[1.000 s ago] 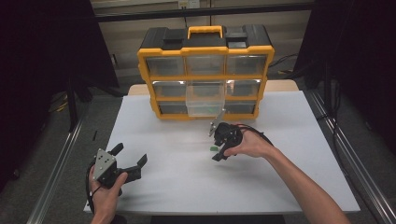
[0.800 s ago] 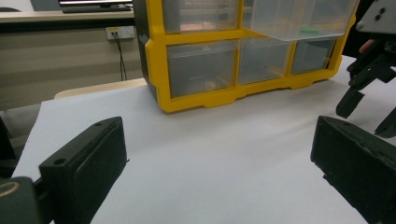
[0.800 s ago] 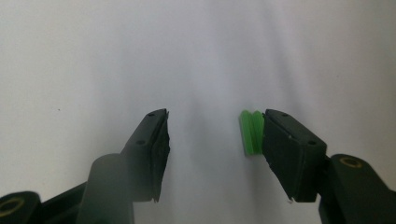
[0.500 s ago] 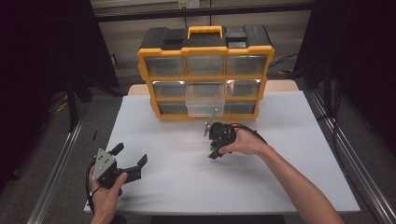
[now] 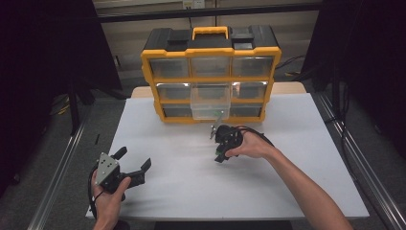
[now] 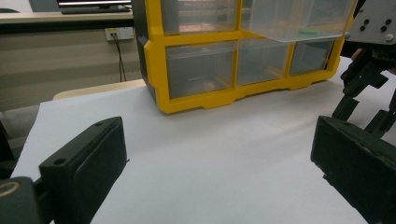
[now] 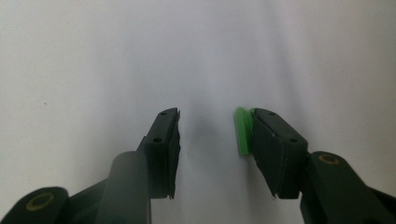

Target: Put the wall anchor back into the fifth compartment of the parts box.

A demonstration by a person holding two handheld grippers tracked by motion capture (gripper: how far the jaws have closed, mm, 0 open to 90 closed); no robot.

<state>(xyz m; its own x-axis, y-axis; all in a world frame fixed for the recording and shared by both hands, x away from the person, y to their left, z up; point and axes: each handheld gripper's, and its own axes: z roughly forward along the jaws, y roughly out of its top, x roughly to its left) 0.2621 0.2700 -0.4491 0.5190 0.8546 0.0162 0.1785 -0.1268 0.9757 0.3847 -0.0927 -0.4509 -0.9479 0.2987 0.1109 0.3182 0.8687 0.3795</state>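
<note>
1. Green plastic piece (image 7: 242, 130) lies on the white table (image 5: 297, 143), touching the right gripper's (image 7: 212, 133) one jaw; the other jaw stands apart. The jaws have just been closing, apparently to pinch it.
2. Right gripper points down, near the yellow organiser's (image 5: 209, 52) pulled-out drawer (image 5: 209, 101).
3. Left gripper (image 5: 131, 163) rests wide open, empty.

Lab: aluminium rails (image 5: 60, 167), dark curtains (image 5: 43, 57)

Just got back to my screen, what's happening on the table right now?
The right hand-held gripper points down at the white table, its jaws just closing, a small green piece against one pad, not yet clamped. Behind it, the yellow organizer has one clear drawer pulled out. The left hand-held gripper rests open near the table's front left.
</note>
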